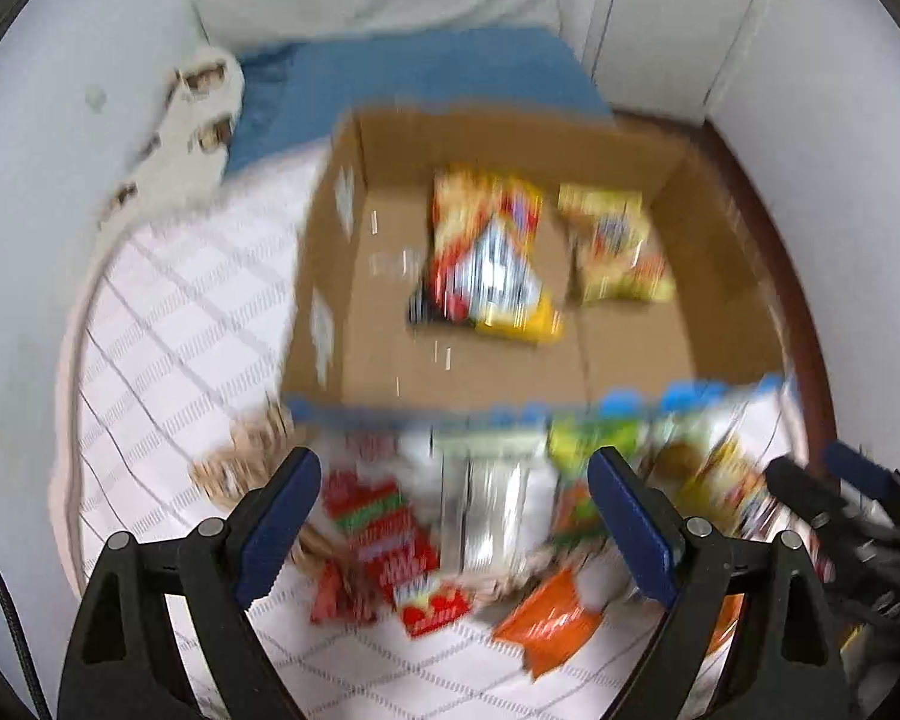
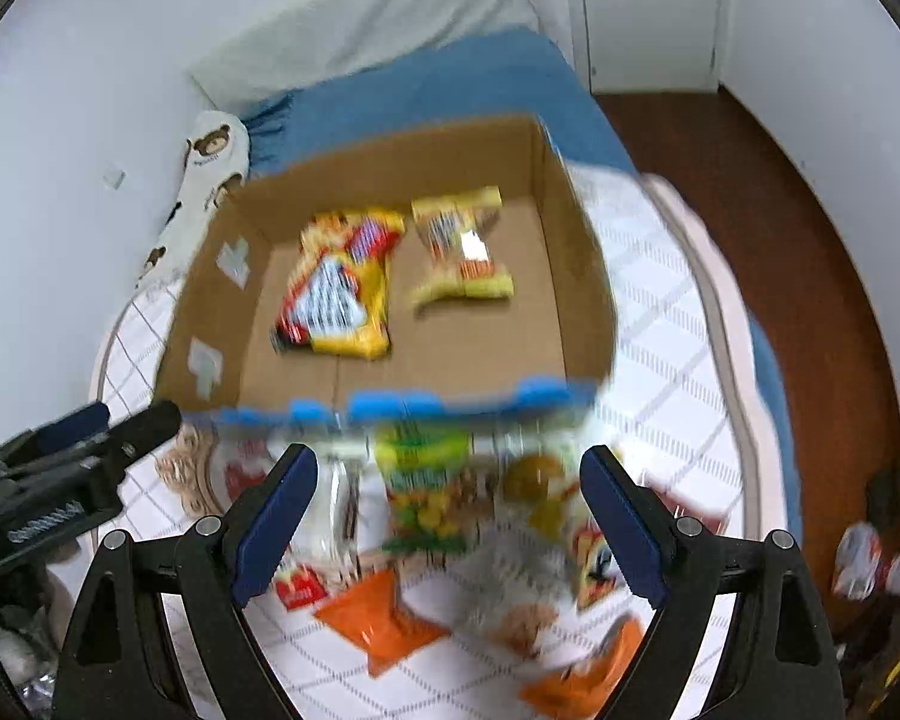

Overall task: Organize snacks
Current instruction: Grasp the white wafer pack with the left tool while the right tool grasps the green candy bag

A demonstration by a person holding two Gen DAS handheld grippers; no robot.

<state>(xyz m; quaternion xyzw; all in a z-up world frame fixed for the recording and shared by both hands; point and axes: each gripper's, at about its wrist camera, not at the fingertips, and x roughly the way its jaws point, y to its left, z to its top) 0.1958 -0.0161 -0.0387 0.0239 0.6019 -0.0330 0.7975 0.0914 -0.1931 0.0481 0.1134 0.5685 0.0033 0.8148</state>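
Note:
An open cardboard box (image 1: 630, 372) (image 2: 576, 276) stands on the bed and holds two snack bags, a large red-yellow one (image 1: 486, 252) (image 2: 336, 294) and a small yellow one (image 1: 621, 252) (image 2: 462, 246). In front of the box lies a pile of loose snacks: red packets (image 1: 378, 534), a silver packet (image 1: 486, 510), a green bag (image 2: 426, 480) and an orange packet (image 1: 546, 618) (image 2: 378, 612). My left gripper (image 1: 453, 516) is open and empty above the pile. My right gripper (image 2: 447, 516) is open and empty above the pile too. Both views are motion-blurred.
The bed has a white checked cover (image 1: 168, 324) (image 2: 660, 372) and a blue blanket (image 1: 426, 72) behind the box. A woven basket rim (image 1: 240, 456) lies under the pile. The wooden floor (image 2: 780, 210) lies to the right of the bed. The wall is on the left.

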